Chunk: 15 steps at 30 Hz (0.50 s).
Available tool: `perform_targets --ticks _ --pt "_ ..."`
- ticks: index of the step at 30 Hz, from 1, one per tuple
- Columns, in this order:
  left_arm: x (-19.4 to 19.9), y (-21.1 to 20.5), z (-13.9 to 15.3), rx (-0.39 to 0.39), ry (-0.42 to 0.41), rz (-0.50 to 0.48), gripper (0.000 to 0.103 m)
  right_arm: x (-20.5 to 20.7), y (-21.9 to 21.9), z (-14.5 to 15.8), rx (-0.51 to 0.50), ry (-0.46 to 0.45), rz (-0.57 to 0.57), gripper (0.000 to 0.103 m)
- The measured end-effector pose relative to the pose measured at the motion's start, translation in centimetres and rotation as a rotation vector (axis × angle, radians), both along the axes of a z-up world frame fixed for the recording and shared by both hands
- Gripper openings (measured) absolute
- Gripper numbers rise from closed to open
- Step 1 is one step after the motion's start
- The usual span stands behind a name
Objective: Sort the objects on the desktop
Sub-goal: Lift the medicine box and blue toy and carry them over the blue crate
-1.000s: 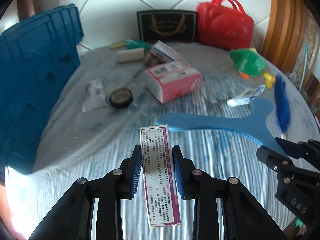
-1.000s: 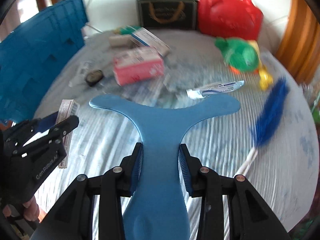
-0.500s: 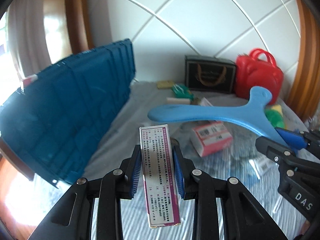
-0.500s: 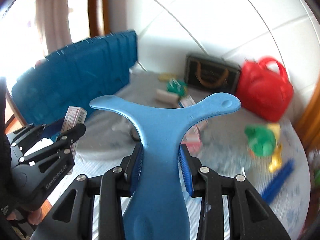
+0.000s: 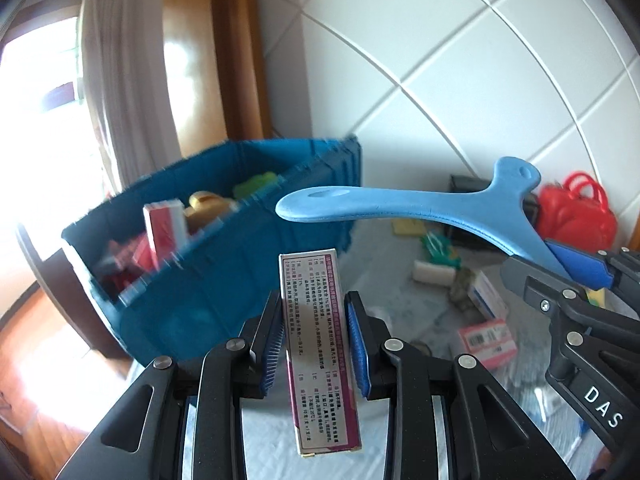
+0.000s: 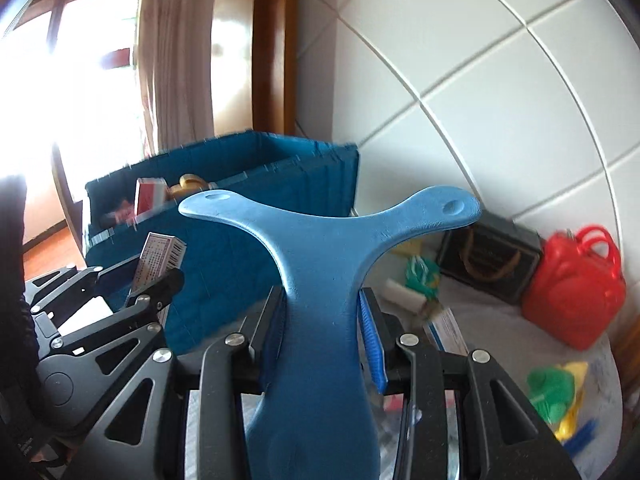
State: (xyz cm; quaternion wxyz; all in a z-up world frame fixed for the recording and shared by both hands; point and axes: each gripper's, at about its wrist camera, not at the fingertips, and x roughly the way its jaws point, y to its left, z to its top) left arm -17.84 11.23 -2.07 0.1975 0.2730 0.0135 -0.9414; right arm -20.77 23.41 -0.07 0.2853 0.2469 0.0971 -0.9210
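The slim white-and-magenta printed carton is pinched upright by the left gripper, long axis pointing up and away, just in front of the blue plastic crate. The blue Y-shaped foam piece is clamped by the stem in the right gripper, fork end toward the crate.

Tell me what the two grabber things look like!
Both are black metal claws with silver screw heads and ridged blue pads. The left gripper and right gripper match. The right one's side reads "DAS" in white letters. A dark sleeve shows at the edge.
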Motion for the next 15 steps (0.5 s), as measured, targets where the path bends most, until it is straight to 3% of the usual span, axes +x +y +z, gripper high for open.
perform_targets --ticks 9,15 --pt "-0.1 -13.1 7.5 -0.055 0.145 0.085 0.03 -1.6 -12.7 5.7 -0.051 0.09 0.071 0.036" --pt "-2.0 -22.2 8.5 -0.058 0.131 0.122 0.03 -3.3 -21.8 8.3 -0.066 0.101 0.112 0.036"
